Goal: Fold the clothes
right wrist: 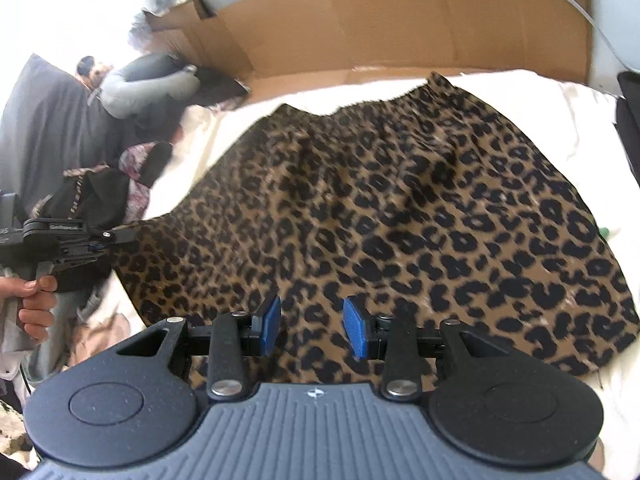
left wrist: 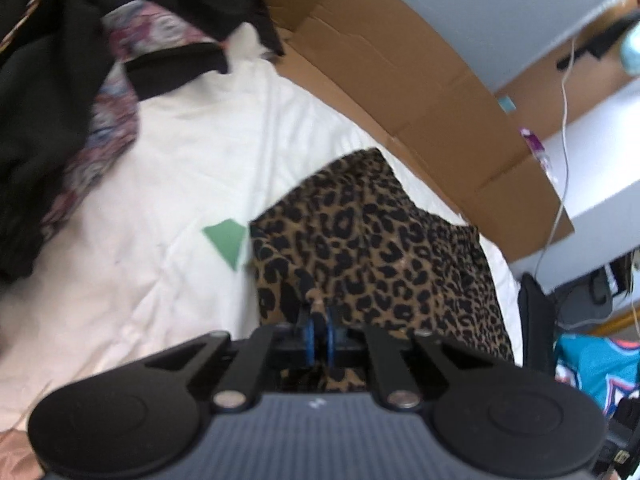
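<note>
A leopard-print garment (right wrist: 400, 208) lies spread on the white bed sheet (right wrist: 560, 104). In the left wrist view my left gripper (left wrist: 319, 320) is shut on a corner of that leopard-print garment (left wrist: 372, 248), which hangs lifted from its blue pads. The right wrist view shows the same left gripper (right wrist: 114, 237) at the garment's left corner, held by a person's hand (right wrist: 34, 304). My right gripper (right wrist: 312, 326) hovers over the garment's near edge, jaws apart, with nothing pinched between the blue pads (right wrist: 355, 326).
A cardboard sheet (right wrist: 400, 20) stands along the far side of the bed. A heap of dark and patterned clothes (left wrist: 60, 100) lies to the left. A green marker (left wrist: 228, 240) is on the sheet. A teal garment (left wrist: 592, 364) and a white cable (left wrist: 564, 120) are off the right edge.
</note>
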